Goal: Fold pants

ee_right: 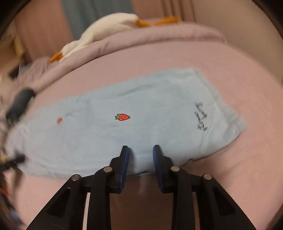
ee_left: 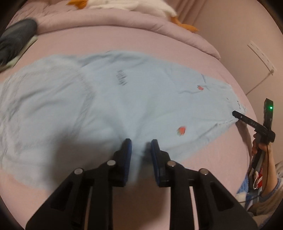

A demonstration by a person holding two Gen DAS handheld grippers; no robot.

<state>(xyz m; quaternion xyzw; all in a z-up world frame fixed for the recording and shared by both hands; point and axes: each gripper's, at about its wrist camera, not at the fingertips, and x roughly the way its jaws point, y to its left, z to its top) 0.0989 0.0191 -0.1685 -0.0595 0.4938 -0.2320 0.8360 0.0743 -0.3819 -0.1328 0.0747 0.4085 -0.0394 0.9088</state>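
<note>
Light blue pants point(ee_left: 99, 106) with small strawberry prints lie spread flat across the pink bed point(ee_left: 212, 162). My left gripper point(ee_left: 140, 144) is open, its blue pads either side of the pants' near edge around the middle. My right gripper point(ee_right: 141, 149) is open over the near edge of the leg end point(ee_right: 141, 120), close to the hem with dark lettering. In the left wrist view the right gripper point(ee_left: 236, 113) shows at the far right, its tip at the hem.
A rolled pink duvet point(ee_left: 123, 21) runs along the back of the bed with a white and orange plush toy point(ee_left: 123, 4) on it. A dark folded garment point(ee_left: 16, 40) lies at the back left. A wall point(ee_left: 247, 35) stands to the right.
</note>
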